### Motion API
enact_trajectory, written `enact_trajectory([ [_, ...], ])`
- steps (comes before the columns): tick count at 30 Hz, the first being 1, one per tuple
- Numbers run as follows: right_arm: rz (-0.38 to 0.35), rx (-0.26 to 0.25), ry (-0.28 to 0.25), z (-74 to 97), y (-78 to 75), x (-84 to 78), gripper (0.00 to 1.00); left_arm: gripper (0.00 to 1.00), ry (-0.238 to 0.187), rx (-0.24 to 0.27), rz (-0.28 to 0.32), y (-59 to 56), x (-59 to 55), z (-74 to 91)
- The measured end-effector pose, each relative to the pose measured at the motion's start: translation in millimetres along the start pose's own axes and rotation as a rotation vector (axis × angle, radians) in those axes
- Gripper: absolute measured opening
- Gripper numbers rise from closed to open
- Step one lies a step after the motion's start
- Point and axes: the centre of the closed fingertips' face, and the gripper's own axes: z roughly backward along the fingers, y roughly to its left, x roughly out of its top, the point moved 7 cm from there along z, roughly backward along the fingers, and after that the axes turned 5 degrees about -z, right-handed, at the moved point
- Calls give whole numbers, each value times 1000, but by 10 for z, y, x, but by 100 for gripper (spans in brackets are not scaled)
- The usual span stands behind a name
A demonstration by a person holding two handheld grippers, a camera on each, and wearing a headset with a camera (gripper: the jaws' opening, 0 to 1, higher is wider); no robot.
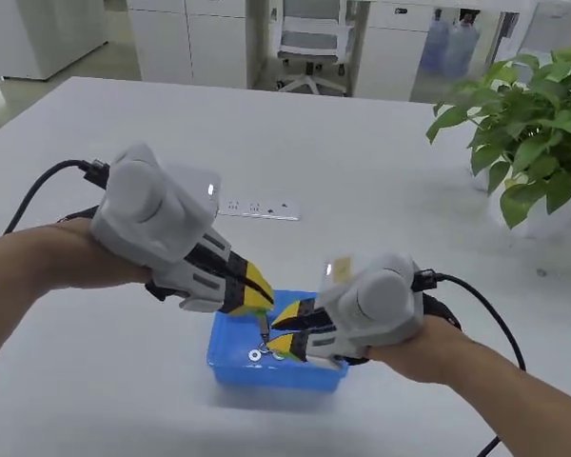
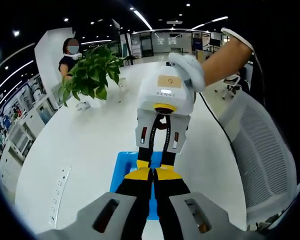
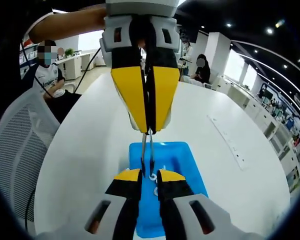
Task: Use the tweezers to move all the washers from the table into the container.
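Over the blue container (image 1: 230,369), near the front of the white counter (image 1: 362,162), the head view has the two tools meeting tip to tip. The left gripper (image 1: 255,288) has its tongs pressed together on the tweezers (image 1: 264,335), which point down into the container. The right gripper (image 1: 287,328) faces it with its tongs a little apart and nothing between them. Washers (image 1: 255,355) lie on the container's floor just below the tweezer tips; whether the tips carry another is too small to tell.

From the left gripper view, its own yellow-tipped tongs sit closed with barely a slit between them. The container (image 2: 121,170) lies beneath and the right gripper is straight ahead, very near.

From the right gripper view, the tweezers (image 3: 149,147) hang from the left gripper's clamped tongs, their two legs slightly spread above the washers (image 3: 152,176) on the blue floor. This view's own tongs rise open on either side of the legs.

The step in hand looks like the drop into the container. Done well, I judge, the tips go low inside the walls before the legs spread, so a washer lands flat and does not bounce out. The left tongs need a firm hold so the tweezers do not twist. If the right tongs are to work the legs, they should meet them squarely and lightly.
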Motion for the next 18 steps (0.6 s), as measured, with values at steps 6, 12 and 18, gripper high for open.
enact_trajectory([
  [6,2,14,-22,61,106,50,15,5,-7,-9,-4,-102,67,53],
  [12,2,48,-34,82,225,61,15,5,-21,-29,-9,-214,122,72],
  [18,8,66,-37,94,284,57,15,5,-37,-44,-9,-286,140,56],
])
